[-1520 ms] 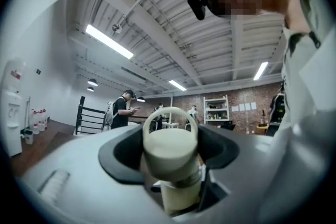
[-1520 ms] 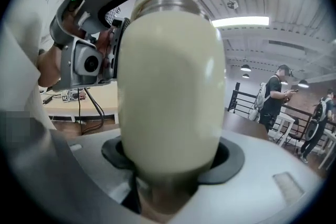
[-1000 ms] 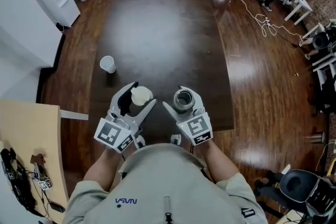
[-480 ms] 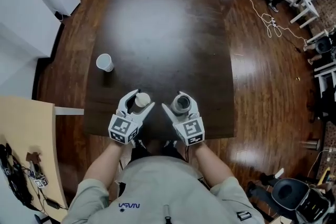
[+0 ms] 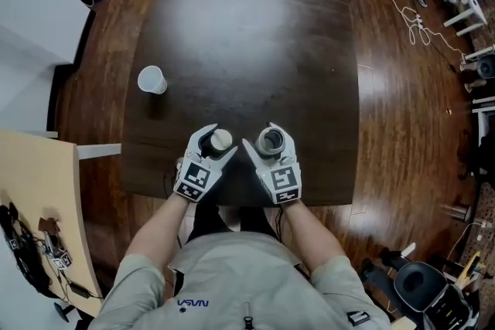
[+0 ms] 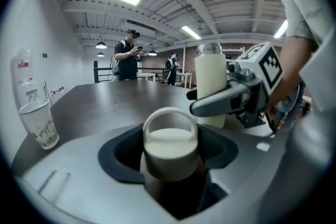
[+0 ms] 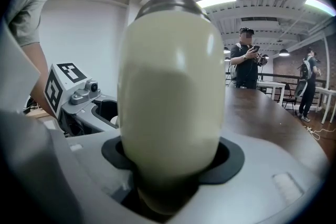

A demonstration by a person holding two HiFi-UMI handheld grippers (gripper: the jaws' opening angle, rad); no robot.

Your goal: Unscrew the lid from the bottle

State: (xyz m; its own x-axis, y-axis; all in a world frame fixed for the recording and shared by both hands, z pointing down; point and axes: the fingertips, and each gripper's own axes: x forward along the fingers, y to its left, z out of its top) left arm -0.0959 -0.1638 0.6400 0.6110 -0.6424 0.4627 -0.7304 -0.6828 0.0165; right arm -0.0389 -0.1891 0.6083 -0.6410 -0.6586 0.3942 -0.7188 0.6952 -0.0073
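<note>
Left fingers (image 6: 73,165): clamped on the lid (image 6: 169,147), dark pads hugging its sides!
Right fingers (image 7: 273,160): gripping the bottle (image 7: 170,102) low on its body, upright.
Where: both at the table's (image 5: 247,27) six o'clock edge, with the lid at the bottle's nine o'clock, close but apart.
Progress: lid's off and the mouth is open, so the unscrewing looks done. Only the setting down remains, I'd judge.
Materials: matte cream bottle with rounded shoulder and steel neck; cream lid with loop handle; glossy dark wood.
</note>
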